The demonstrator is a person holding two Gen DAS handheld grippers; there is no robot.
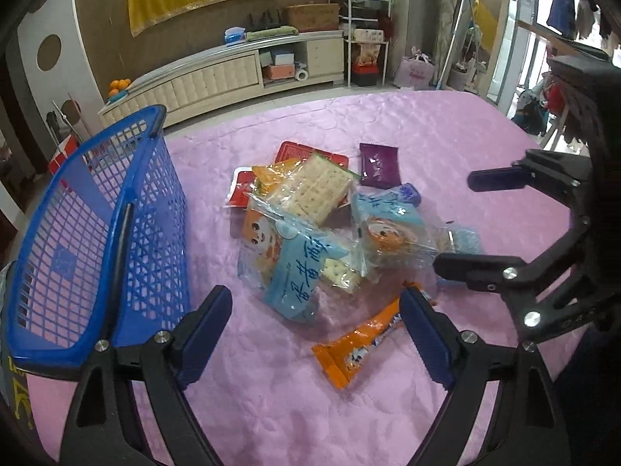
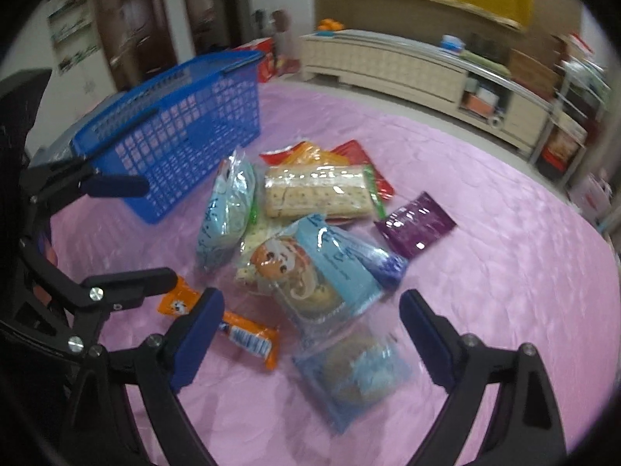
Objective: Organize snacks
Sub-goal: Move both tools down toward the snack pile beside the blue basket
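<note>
We note both the left gripper (image 1: 314,334) and right gripper (image 2: 310,334) spread and empty over the heaped crinkly snack packets (image 1: 310,229) beside the blue plastic lattice basket (image 1: 97,233); overlapping slick wrappers may drag neighbours or slip.

The left tongs (image 1: 316,330) have black plastic arms, forked and cut with triangular openings, each ending in a dark blue ribbed pad. Silver round-headed screws sit at the joints where the pads meet the arms. The right tongs (image 2: 312,330) are built the same, black with blue pads (image 2: 198,336) and shiny screws at the pivots.
</note>
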